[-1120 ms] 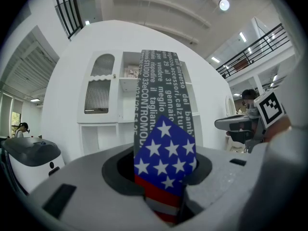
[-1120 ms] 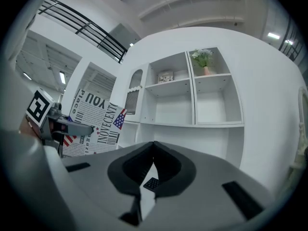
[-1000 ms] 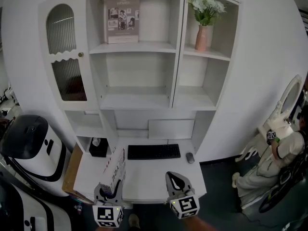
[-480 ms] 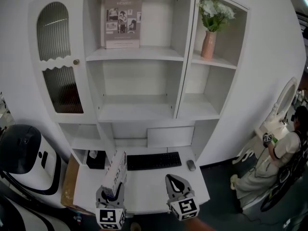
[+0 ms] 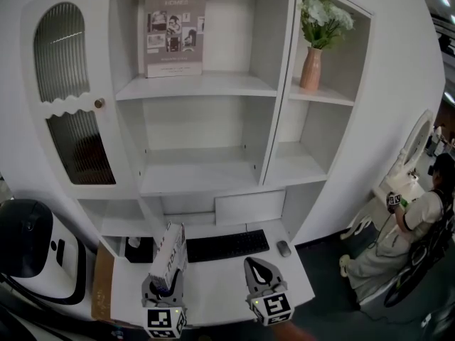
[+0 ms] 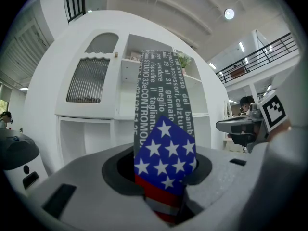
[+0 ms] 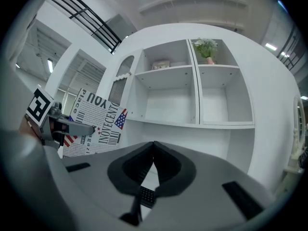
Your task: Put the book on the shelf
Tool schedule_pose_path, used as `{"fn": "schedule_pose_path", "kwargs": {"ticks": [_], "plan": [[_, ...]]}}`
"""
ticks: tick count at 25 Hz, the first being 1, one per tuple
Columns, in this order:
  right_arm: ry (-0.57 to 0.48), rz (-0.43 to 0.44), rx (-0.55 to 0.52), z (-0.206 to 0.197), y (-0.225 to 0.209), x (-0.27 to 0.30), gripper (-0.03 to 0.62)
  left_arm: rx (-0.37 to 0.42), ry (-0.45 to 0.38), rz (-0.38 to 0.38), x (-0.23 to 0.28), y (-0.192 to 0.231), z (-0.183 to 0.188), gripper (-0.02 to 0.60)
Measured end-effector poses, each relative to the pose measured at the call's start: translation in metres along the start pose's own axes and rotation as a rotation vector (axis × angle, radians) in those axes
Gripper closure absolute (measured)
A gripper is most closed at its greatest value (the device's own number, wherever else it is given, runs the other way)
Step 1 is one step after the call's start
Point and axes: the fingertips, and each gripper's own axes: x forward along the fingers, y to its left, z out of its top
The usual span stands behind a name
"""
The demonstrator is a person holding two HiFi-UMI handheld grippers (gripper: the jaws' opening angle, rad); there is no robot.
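Observation:
The book (image 5: 169, 251), printed like a newspaper with a stars-and-stripes patch, stands upright in my left gripper (image 5: 162, 284), which is shut on its lower edge above the desk's left part. In the left gripper view the book (image 6: 163, 129) rises between the jaws and hides the middle of the white shelf unit (image 6: 96, 124). My right gripper (image 5: 260, 267) hovers beside it over the desk, shut and empty; its closed tips (image 7: 153, 146) point at the shelf, with the book (image 7: 96, 121) at the left. The shelf's middle board (image 5: 199, 180) is bare.
A black keyboard (image 5: 222, 245) and a mouse (image 5: 284, 248) lie on the white desk (image 5: 227, 290). A framed print (image 5: 175, 33) stands on the top shelf, a vase of flowers (image 5: 311, 66) in the right bay. A person (image 5: 419, 226) sits far right.
The view has closed in on the shelf unit and tilted up, so the shelves look larger. Both grippers keep their places in the picture, the book still held in the left one.

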Motion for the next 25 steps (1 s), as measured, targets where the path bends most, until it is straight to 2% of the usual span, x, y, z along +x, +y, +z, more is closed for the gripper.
{"fn": "schedule_pose_path", "kwargs": {"ticks": [5, 10, 17, 25], "plan": [[0.015, 0.027, 0.0, -0.005, -0.003, 0.011, 0.591, -0.006, -0.007, 0.016, 0.013, 0.002, 0.009, 0.422], [-0.002, 0.067, -0.009, 0.0, -0.018, 0.023, 0.591, -0.016, -0.033, 0.076, 0.03, 0.01, 0.033, 0.422], [0.024, 0.085, -0.02, 0.002, -0.039, 0.028, 0.591, -0.011, -0.086, 0.147, 0.05, 0.02, 0.091, 0.422], [-0.018, 0.109, -0.011, 0.006, -0.048, 0.032, 0.591, 0.01, -0.142, 0.218, 0.057, 0.036, 0.153, 0.422]]}}
